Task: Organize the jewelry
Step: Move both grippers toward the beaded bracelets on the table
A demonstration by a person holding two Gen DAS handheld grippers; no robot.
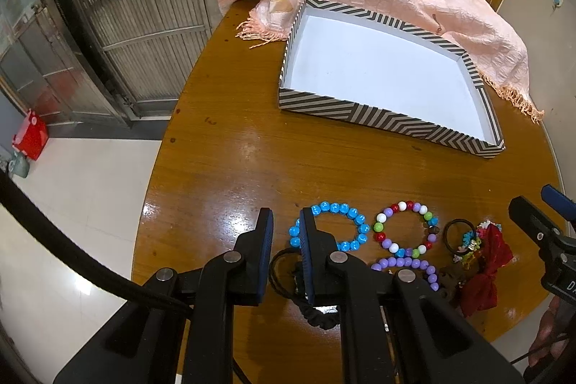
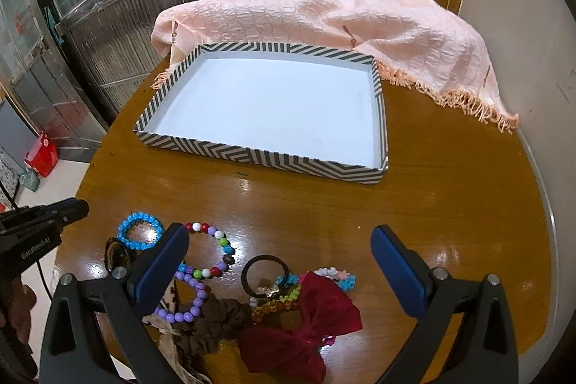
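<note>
My left gripper (image 1: 286, 216) points down at the wooden table with its jaws a narrow gap apart and nothing between the tips. Its right finger overlaps a blue bead bracelet (image 1: 354, 215). A black hair tie (image 1: 277, 270) lies on the table below the fingers. Beside the blue one are a multicoloured bead bracelet (image 1: 381, 225) and a purple one (image 1: 403, 262). My right gripper (image 2: 280, 236) hangs wide open above a black ring hair tie (image 2: 248, 270), a red bow (image 2: 309, 322), a brown scrunchie (image 2: 216, 319) and small flower clips. The striped box (image 2: 252, 157) has nothing in it.
A peach fringed scarf (image 2: 324, 13) is heaped behind the box and over its far rim. The round table's edge (image 1: 151, 189) curves close on the left, with tiled floor and a red box (image 1: 30, 139) beyond. Metal doors stand behind.
</note>
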